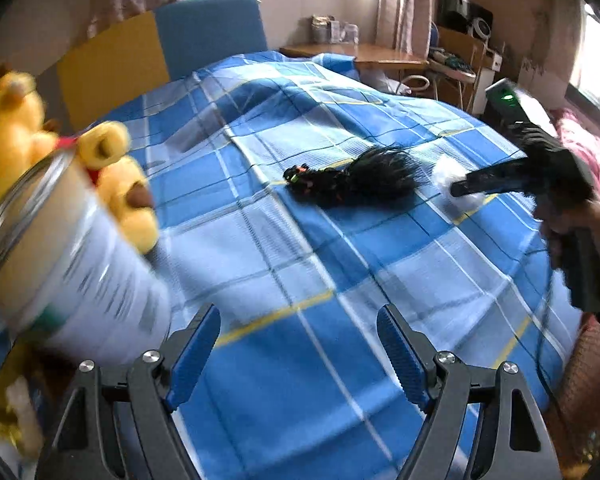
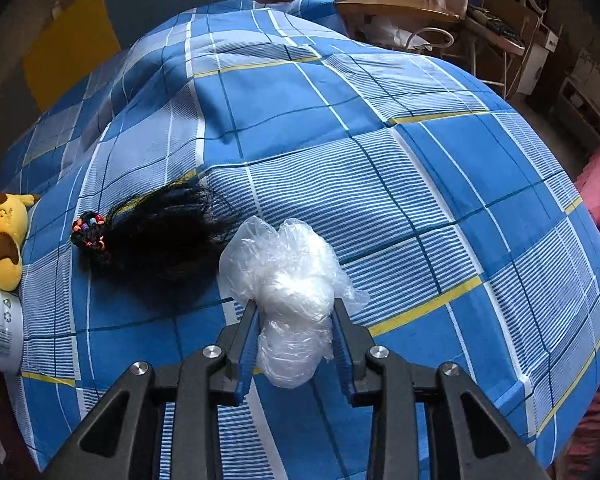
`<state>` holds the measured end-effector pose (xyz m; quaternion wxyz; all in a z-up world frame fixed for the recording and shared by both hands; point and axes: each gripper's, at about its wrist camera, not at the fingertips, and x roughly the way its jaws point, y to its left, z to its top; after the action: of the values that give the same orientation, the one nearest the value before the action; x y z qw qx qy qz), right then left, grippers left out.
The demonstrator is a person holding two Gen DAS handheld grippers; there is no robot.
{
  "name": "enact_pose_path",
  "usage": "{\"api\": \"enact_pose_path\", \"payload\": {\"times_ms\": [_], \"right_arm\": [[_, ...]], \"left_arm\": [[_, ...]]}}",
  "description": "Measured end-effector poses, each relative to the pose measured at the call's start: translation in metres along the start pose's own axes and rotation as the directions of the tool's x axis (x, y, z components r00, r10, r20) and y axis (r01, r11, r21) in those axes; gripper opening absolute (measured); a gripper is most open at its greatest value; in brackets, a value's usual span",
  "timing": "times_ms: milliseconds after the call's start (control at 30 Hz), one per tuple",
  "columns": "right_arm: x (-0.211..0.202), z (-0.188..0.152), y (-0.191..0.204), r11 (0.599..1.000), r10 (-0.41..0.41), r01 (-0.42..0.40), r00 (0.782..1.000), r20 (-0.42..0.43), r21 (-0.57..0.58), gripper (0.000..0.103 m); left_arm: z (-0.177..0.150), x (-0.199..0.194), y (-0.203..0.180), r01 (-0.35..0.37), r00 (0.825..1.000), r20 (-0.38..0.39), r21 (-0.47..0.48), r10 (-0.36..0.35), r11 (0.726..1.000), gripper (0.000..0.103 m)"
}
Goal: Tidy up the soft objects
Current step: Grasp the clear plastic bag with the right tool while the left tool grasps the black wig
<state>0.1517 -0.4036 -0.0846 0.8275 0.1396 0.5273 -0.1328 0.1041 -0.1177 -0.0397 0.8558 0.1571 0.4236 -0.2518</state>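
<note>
So the crumpled clear plastic bag (image 2: 290, 300) is sitting on the blue plaid bedspread (image 2: 380, 120), and my right gripper (image 2: 294, 320) has it pinched, both blue pads squeezing the lower half of the wad while the loose top puffs out above the fingertips. Just to its left there's a black wig (image 2: 160, 252) with little coloured beads at one end, lying flat on the cover, right beside the bag but I can't tell if they touch.

My left gripper (image 1: 298, 350) is hanging over a bare patch of the bedspread with its jaws spread wide, nothing between them. From that camera the wig (image 1: 356, 182) and the bag (image 1: 456, 190) are farther up the bed, with the right gripper (image 1: 466, 188) down on the bag.

Off to the left edge there's a white can (image 1: 80, 276) with a yellow plush toy (image 1: 116, 184) leaning against it, pretty blurry. Desk (image 2: 396, 6) and clutter past the bed.
</note>
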Motion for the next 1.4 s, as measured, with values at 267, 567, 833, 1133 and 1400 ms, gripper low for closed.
{"api": "enact_pose_path", "payload": {"times_ms": [267,567,833,1133,1400], "right_arm": [[0.01,-0.002,0.007,0.999,-0.022,0.02,0.998,-0.055,-0.027,0.034],[0.008,-0.003,0.003,1.0,-0.028,0.028,0.998,-0.056,-0.004,0.034],[0.008,-0.002,0.001,1.0,-0.014,0.014,0.999,-0.043,0.0,0.034],[0.012,-0.003,0.011,0.999,-0.023,0.022,0.999,-0.035,-0.044,0.034],[0.007,-0.013,0.046,0.97,0.118,-0.117,0.993,-0.008,-0.215,0.034]], "left_arm": [[0.054,0.06,-0.026,-0.03,0.999,0.049,0.193,0.021,0.981,0.081],[0.089,0.115,-0.068,-0.067,0.994,0.106,0.489,0.017,0.869,0.077],[0.107,0.161,-0.079,-0.027,0.997,0.073,0.566,-0.017,0.824,0.074],[0.106,0.138,-0.056,0.156,0.987,-0.025,0.327,-0.156,0.932,0.008],[0.032,0.058,-0.015,0.256,0.96,-0.119,0.006,-0.254,0.967,0.008]]}}
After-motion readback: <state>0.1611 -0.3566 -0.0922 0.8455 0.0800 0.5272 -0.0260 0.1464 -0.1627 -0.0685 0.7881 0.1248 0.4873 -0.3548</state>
